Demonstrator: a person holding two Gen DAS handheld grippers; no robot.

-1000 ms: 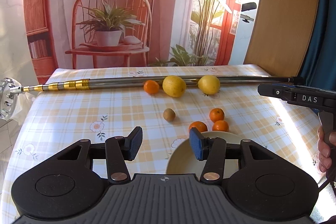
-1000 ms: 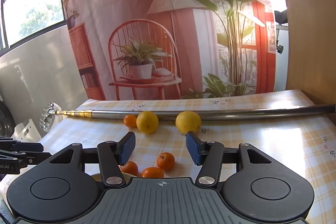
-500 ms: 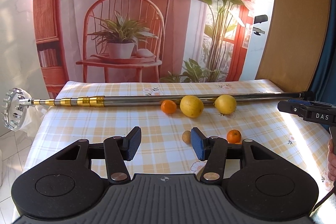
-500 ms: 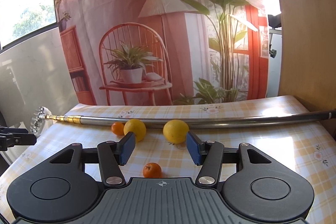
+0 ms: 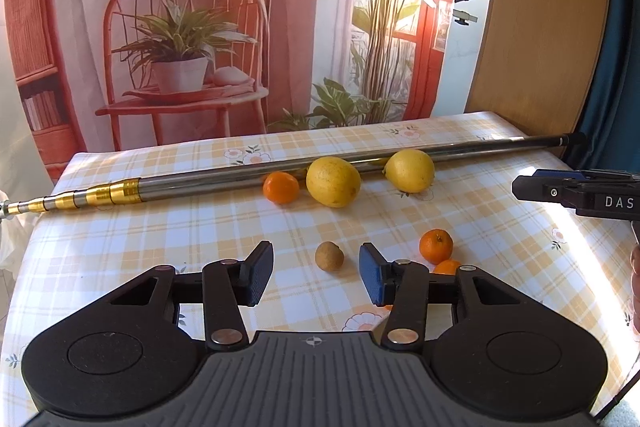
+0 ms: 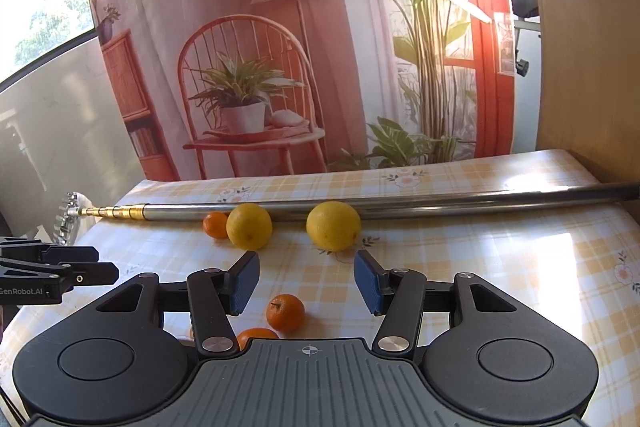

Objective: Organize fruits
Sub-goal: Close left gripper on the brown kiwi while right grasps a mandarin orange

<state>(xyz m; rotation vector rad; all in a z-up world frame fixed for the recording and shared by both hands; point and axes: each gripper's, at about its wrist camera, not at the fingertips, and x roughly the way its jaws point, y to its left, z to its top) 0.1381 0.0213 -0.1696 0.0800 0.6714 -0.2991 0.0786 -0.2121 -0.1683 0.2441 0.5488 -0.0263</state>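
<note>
You've dropped both tools nearer the table (image 5: pixel 120 247): left gripper (image 5: pixel 316 277), "GenRobot.AI", gapes empty, kiwi (image 5: pixel 329 256) at 12; right gripper (image 6: pixel 306 281), "DAS", wide, stem-up mandarin (image 6: pixel 285 312) between fingers.

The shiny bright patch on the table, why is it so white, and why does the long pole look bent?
Left wrist view: sunlight washes out the tablecloth's right edge. Right wrist view: the same glare makes a white patch beyond the right gripper, with flare at top right. Both views: the fisheye lens bows the straight metal pole; the lemons stay sharp.
</note>
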